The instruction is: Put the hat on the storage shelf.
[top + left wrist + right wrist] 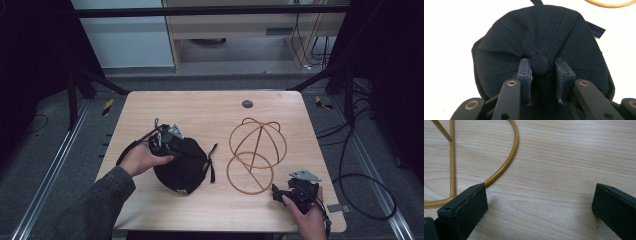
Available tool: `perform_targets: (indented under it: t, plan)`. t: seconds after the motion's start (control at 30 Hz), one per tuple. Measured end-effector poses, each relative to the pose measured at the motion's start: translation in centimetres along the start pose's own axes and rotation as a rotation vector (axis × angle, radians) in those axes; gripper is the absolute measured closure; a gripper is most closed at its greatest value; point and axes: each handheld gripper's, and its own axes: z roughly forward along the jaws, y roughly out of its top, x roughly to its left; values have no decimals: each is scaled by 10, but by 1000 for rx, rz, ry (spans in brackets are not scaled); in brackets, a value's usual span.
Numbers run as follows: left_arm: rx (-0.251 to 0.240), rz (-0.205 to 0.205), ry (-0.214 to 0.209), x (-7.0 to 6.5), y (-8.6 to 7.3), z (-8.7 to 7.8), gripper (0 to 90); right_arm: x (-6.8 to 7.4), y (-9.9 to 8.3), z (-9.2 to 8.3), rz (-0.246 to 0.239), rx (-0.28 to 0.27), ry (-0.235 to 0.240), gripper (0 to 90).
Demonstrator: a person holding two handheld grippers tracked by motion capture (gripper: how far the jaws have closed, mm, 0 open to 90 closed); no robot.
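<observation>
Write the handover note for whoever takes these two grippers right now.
Left gripper: shut on the black cap, pinching the crown at its top button.
Right gripper: open, holding nothing, low over the table beside the wire stand.
Cap lies on the table, left of the stand, apart from it.
Done: cap gripped.
Left, likely: lift the cap and set it on the stand; the right gripper may steady the stand's base ring.

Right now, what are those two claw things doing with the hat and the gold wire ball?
A person holds a gripper in each hand. The left gripper has pinched the black cap at the button on its crown, with the cap sitting on the wooden table. The right gripper rests open on the table near the front right corner, beside the gold wire frame, holding nothing.
</observation>
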Motion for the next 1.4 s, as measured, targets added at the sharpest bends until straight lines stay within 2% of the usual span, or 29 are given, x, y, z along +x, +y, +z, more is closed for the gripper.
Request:
perform_targets:
  t: [0.17, 0.6, 0.63, 0.97, 1.17, 1.3, 1.4]
  plan:
    - [-48, 0, 8, -4, 1, -13, 720, 0, 0, 0, -1, 0, 0, 4]
    - [-151, 28, 29, -17, 7, -53, 722, 0, 0, 0, 0, 0, 0, 4]
    - [-168, 28, 33, -20, 8, -61, 724, 0, 0, 0, -2, 0, 1, 4]
    - [-219, 50, 73, -28, 16, -106, 729, -1, 0, 0, -10, -2, 4, 4]
    - [-246, 59, 84, -32, 17, -125, 730, -1, 0, 0, -12, -2, 6, 4]
    - [-275, 71, 103, -37, 19, -145, 731, 0, 0, 0, -3, 0, 0, 4]
    - [-279, 81, 112, -39, 21, -154, 731, 1, 0, 0, -5, -1, -1, 4]
